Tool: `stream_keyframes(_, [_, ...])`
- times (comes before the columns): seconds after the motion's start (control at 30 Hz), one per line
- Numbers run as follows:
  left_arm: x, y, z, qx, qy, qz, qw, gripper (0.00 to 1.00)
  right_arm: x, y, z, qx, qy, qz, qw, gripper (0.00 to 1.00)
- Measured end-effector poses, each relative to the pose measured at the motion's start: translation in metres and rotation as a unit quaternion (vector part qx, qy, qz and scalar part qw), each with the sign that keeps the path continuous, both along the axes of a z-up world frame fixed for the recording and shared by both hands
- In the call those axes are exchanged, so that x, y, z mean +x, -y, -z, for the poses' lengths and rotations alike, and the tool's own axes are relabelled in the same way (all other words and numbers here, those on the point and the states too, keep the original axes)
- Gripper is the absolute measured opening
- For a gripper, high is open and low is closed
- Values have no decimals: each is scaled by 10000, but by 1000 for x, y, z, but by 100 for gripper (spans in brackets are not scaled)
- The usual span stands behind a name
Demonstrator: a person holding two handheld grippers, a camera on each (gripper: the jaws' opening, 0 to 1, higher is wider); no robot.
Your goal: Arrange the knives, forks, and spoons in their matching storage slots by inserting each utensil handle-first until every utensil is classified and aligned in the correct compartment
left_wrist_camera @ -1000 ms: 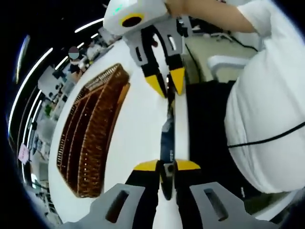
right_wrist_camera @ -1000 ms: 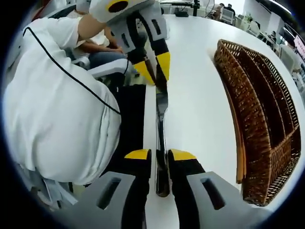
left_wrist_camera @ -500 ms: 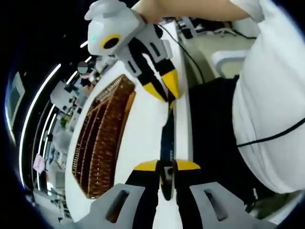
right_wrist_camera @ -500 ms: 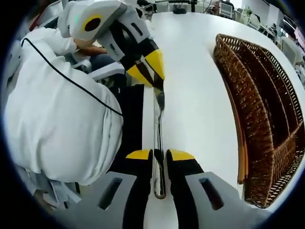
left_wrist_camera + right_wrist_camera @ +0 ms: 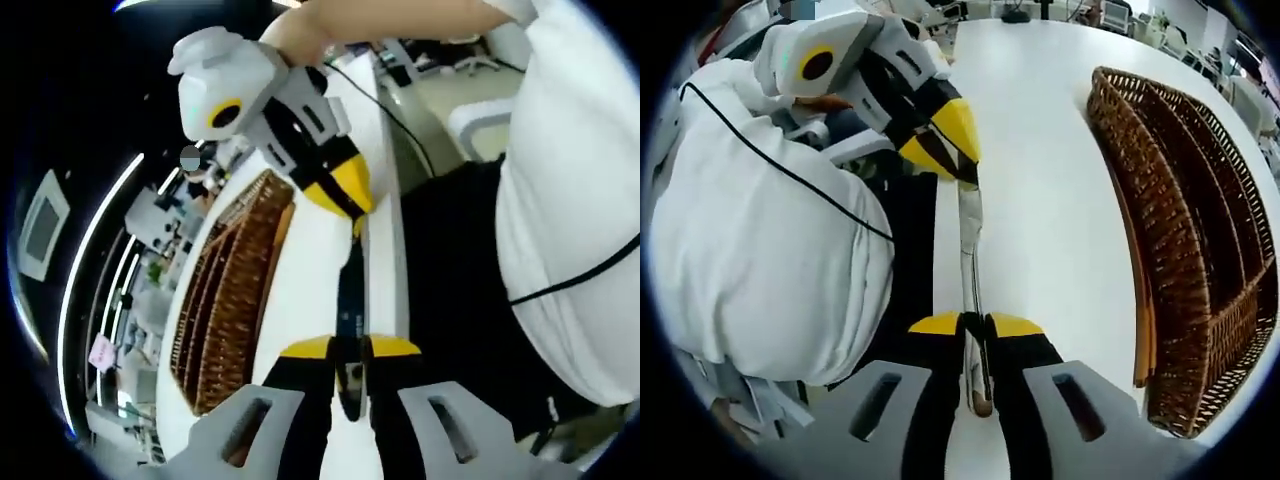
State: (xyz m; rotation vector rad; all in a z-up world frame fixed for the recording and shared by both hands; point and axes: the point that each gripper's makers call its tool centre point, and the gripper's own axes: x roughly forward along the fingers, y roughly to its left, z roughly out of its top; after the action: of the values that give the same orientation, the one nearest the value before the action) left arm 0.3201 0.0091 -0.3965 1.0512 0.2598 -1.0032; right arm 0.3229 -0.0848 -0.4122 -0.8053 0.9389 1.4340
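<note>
Steel knife [image 5: 969, 262] | left tool [image 5: 350, 347] clamps one end | right tool [image 5: 975, 324] clamps other

The slim silver knife [image 5: 969, 262] is polished, mirror-bright metal. The brown compartmented basket [image 5: 1185, 230] is rough woven wicker. The white bench [image 5: 1050, 150] is smooth and faintly glossy. Each tool's yellow-tipped fingers [image 5: 1015, 325] look like matt plastic.

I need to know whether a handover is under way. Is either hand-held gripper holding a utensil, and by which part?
Both hold one knife: the right hand-held gripper grips one end, the left hand-held gripper the other.
</note>
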Motion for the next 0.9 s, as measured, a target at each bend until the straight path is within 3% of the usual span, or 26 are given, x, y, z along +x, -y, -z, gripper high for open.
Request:
stream_keyframes(0.07, [1,1,-1,60,202,59,9998,10,0,0,0,20,61,-28,10000,8])
stream_keyframes(0.2, [2,1,-2,63,268,90,9996,11,0,0,0,23,234,-72,9997,8])
stream_keyframes(0.43, [3,1,-2,-27,127,19,9999,10,-1,-1,-1,49,560,-220,9982,8])
stream_keyframes(0.47, [2,1,-2,-48,100,-1,9999,10,-1,-1,-1,72,777,-336,9964,8])
stream_keyframes(0.9, [2,2,-4,-353,-501,-39,9981,13,-1,-1,-2,195,1161,-339,9925,7])
